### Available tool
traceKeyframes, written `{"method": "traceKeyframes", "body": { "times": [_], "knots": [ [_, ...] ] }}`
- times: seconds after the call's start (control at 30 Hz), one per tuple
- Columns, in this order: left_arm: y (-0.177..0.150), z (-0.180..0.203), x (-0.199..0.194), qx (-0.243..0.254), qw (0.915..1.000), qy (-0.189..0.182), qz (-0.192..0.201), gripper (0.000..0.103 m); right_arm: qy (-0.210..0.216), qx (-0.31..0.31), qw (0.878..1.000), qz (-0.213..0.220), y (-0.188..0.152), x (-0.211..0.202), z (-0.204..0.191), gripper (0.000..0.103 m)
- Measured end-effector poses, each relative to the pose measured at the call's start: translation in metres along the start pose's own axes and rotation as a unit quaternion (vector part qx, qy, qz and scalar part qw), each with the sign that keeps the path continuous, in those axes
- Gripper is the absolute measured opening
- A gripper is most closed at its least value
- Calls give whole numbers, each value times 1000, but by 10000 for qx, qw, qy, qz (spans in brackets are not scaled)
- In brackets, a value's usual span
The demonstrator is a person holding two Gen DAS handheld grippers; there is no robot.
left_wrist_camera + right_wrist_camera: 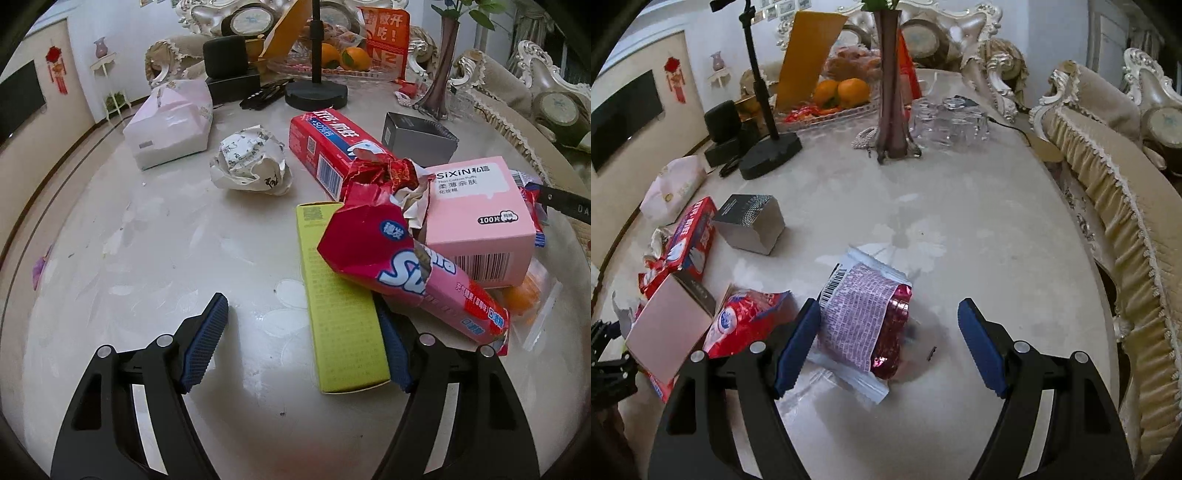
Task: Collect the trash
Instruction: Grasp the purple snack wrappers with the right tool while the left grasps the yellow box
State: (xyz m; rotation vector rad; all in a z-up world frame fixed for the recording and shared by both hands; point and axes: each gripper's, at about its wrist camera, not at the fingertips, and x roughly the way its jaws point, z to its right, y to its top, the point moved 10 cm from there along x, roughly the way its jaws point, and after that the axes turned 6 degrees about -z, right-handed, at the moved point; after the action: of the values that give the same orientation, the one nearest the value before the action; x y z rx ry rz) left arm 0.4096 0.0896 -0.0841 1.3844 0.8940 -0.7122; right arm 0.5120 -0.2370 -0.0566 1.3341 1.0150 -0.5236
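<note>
Both tongs stand open, gripping nothing. The left tongs (303,343) straddle the near end of a yellow-green box (341,306) pinned under a torn red wrapper (399,266); the right tongs (890,347) bracket a snack packet (864,321) lying flat on the counter (979,229), apparently lined up for pickup.

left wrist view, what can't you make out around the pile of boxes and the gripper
- Left wrist view: the yellow-green box covers most of one blue pad of the left gripper; contact cannot be told.
- Left wrist view: the pink cotton pad box and torn red snack box hide most of the orange packet.
- Right wrist view: the snack wrapper shows only its printed back; its front is hidden.
</note>
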Motion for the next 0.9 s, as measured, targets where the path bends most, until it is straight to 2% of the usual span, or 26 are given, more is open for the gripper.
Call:
{"method": "traceKeyframes", "body": {
  "times": [0.2, 0.33, 0.37, 0.4, 0.5, 0.73, 0.9],
  "knots": [
    [3, -2, -1, 53, 10000, 2, 63, 55, 69, 86, 9999, -102, 10, 13, -10, 73],
    [4, -2, -2, 124, 9999, 4, 104, 38, -9, 97, 9996, -270, 9, 28, -14, 73],
    [4, -4, -2, 98, 9999, 23, 110, 32, 36, 151, 9996, -252, 9, 29, -15, 70],
    [4, -6, -3, 72, 9999, 25, 115, 30, 94, 284, 9992, -262, 7, 30, -13, 59],
    [3, -11, -4, -60, 9997, -195, 138, 30, 242, 483, 9983, -205, 2, 23, -10, 52],
    [-18, -30, -16, -169, 9995, -216, 140, 30, 61, 523, 9986, 48, -26, -17, 8, 52],
    [-48, -46, -40, -299, 9987, -367, 209, 30, 296, 737, 9968, 133, -62, -47, 15, 52]
  ]
}}
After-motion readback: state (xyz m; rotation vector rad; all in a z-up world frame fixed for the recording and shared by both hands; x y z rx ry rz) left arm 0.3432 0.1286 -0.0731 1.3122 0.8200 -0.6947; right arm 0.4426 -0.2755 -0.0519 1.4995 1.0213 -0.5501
